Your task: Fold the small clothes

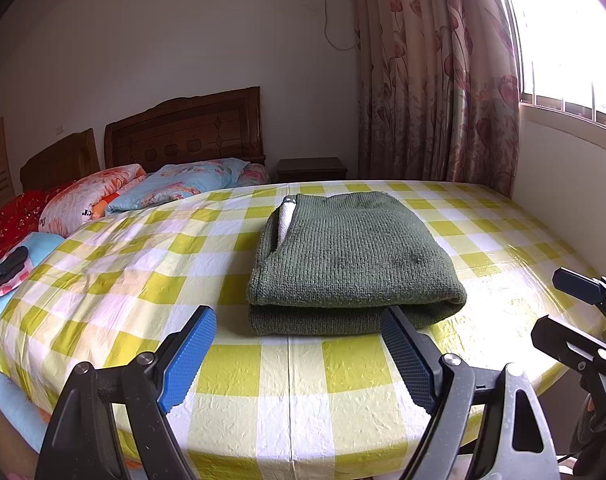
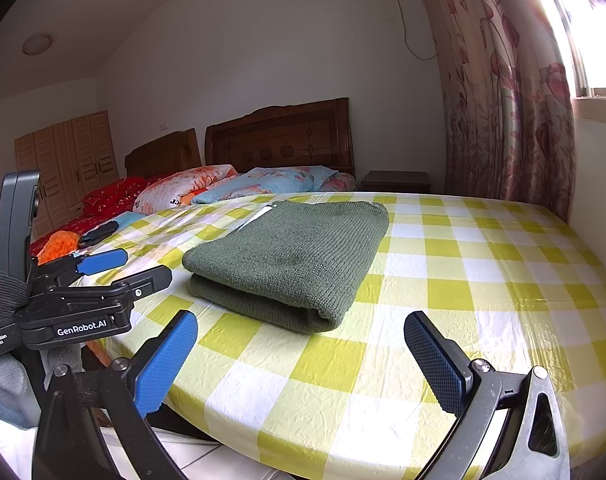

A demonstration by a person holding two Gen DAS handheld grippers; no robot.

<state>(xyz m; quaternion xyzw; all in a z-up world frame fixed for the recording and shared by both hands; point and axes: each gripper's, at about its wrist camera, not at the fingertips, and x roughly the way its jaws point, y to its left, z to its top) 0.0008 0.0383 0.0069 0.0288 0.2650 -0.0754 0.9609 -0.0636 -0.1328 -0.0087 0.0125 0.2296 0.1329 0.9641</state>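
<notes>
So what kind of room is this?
It looks like a bedroom. There is a wooden headboard against the wall, pillows piled on the bed, and a wardrobe in the corner. A folded green sweater lies on a checked cloth.

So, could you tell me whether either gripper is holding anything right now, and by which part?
Nothing is held. The left gripper and right gripper are both open and empty, short of the folded green sweater, which lies on the checked tablecloth.

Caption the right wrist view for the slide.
Both claws open, right claw short of a folded green knit sweater on the yellow-checked tablecloth.
</notes>
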